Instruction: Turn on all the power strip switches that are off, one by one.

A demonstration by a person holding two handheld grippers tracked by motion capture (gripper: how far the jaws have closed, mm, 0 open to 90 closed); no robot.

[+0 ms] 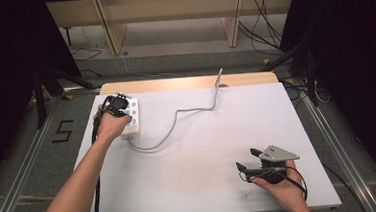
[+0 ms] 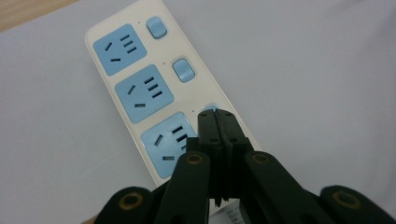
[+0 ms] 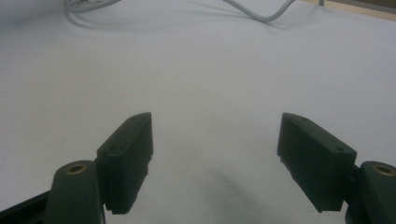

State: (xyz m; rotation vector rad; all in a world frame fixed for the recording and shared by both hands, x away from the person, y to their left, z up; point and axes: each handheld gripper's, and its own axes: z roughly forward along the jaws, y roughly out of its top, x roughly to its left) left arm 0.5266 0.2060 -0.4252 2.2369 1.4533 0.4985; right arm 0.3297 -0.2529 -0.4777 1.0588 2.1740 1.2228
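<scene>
A cream power strip [image 2: 121, 116] with three blue sockets and blue rocker switches lies on the white table at the far left [image 1: 132, 121]. My left gripper [image 2: 216, 113] is shut, jaws pressed together, with its tips over the nearest blue switch [image 2: 208, 108]; whether they touch it I cannot tell. From above, the left gripper [image 1: 117, 103] sits over the strip's far end. My right gripper [image 3: 215, 158] is open with nothing between its jaws, resting low over bare table at the near right [image 1: 246, 160].
The strip's grey cable [image 1: 177, 118] snakes across the middle of the table to its far edge and crosses the top of the right gripper view [image 3: 261, 14]. A wooden strip [image 1: 184, 83] borders the table's far side.
</scene>
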